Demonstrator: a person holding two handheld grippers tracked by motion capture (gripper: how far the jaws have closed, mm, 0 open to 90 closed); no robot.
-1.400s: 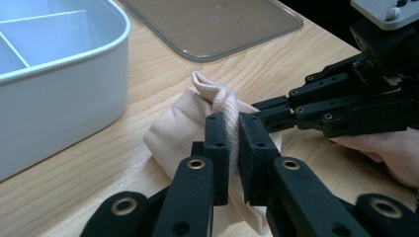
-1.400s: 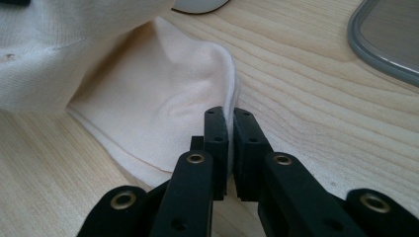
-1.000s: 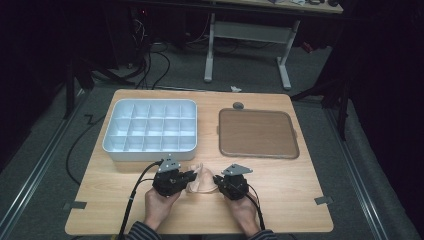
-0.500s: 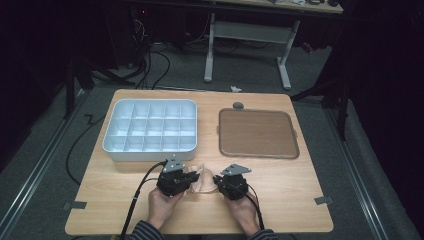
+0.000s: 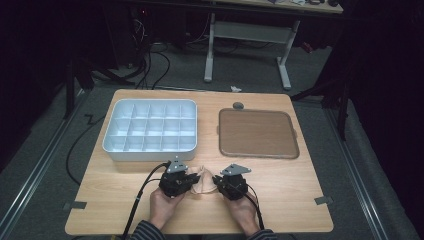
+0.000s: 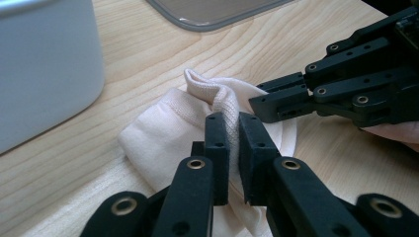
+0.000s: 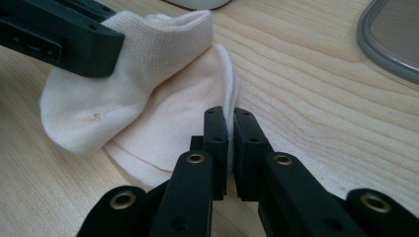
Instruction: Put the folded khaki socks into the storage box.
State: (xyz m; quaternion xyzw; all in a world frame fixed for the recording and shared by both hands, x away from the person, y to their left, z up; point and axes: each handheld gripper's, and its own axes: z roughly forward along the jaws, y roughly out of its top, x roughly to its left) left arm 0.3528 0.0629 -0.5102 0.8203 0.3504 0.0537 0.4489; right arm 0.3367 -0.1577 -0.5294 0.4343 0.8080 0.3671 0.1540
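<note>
A small cream sock [image 5: 201, 181] lies on the wooden table [image 5: 280, 190] near its front edge, between my two grippers. My left gripper [image 6: 234, 123] is shut on a raised ribbed fold of the sock [image 6: 163, 133], which stands up between its pads. My right gripper [image 7: 230, 121] is shut on the thin edge of the sock [image 7: 148, 98] at its other side. In the high view the left gripper [image 5: 192, 178] and the right gripper [image 5: 217, 181] point toward each other, each held by a hand. The other gripper's black jaws cross the top of each gripper view.
A white tray with several compartments [image 5: 150, 150] stands at the back left, close behind the left gripper. A brown flat tray [image 5: 257, 133] lies at the back right, with a small grey disc [image 5: 238, 105] behind it. Cables trail off the front edge.
The left hand has shifted slightly toward the right gripper, bunching the sock a little. The right hand has stayed still.
</note>
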